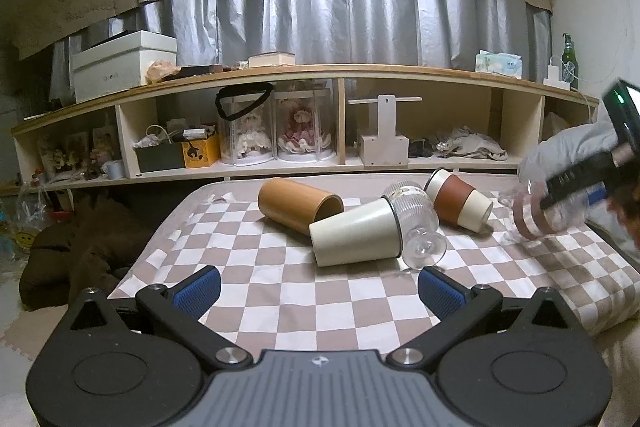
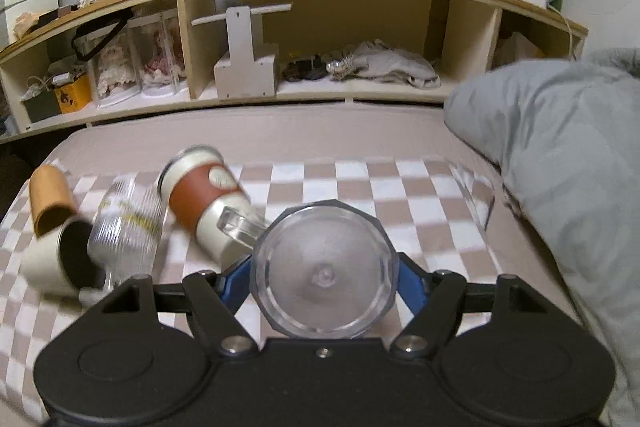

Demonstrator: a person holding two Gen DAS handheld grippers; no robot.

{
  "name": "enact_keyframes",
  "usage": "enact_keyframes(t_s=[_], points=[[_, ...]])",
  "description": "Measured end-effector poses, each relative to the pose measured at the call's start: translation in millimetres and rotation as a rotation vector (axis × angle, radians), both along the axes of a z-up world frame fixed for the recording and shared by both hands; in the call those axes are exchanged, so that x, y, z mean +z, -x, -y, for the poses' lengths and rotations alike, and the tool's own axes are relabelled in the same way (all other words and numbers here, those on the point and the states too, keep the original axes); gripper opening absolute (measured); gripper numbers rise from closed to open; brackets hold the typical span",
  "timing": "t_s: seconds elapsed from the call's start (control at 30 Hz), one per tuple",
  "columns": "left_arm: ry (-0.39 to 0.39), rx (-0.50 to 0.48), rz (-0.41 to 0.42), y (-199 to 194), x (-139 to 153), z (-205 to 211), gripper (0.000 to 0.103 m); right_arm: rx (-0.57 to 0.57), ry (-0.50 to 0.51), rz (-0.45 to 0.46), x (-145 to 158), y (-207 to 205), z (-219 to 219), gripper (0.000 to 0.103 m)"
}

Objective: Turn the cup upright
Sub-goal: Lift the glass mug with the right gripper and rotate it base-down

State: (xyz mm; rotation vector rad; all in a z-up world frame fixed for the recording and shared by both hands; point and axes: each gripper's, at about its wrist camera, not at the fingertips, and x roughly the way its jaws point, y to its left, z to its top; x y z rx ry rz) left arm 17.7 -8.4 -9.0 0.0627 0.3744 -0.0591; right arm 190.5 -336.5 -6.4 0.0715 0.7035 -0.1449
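Several cups lie on their sides on a checkered cloth (image 1: 280, 291). In the left wrist view they are a bamboo tube cup (image 1: 298, 205), a cream cup (image 1: 356, 237), a ribbed stemmed glass (image 1: 416, 223) and a cream cup with a brown sleeve (image 1: 458, 201). My left gripper (image 1: 320, 285) is open and empty, short of the cream cup. My right gripper (image 2: 326, 277) is shut on a clear handled glass mug (image 2: 326, 267), its base toward the camera. The mug also shows in the left wrist view (image 1: 548, 211), tilted above the cloth at the right.
A long wooden shelf unit (image 1: 340, 115) with boxes, doll cases and clutter runs behind the bed. A grey pillow (image 2: 560, 155) lies at the right. A dark heap (image 1: 76, 251) lies on the floor to the left of the bed.
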Motion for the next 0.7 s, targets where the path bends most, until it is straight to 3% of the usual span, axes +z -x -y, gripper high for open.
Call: enact_keyframes(t_s=[0.33, 0.57, 0.7], points=[[0.045, -0.037, -0.027, -5, 9, 12, 0.103, -0.025, -0.072, -0.046, -32, 59, -2, 0.073], [0.089, -0.083, -0.054, -19, 15, 33, 0.103, 0.009, -0.129, -0.176, -60, 67, -3, 0.073], [0.121, -0.125, -0.080, -29, 15, 48, 0.103, 0.021, -0.141, -0.185, -62, 69, -3, 0.074]])
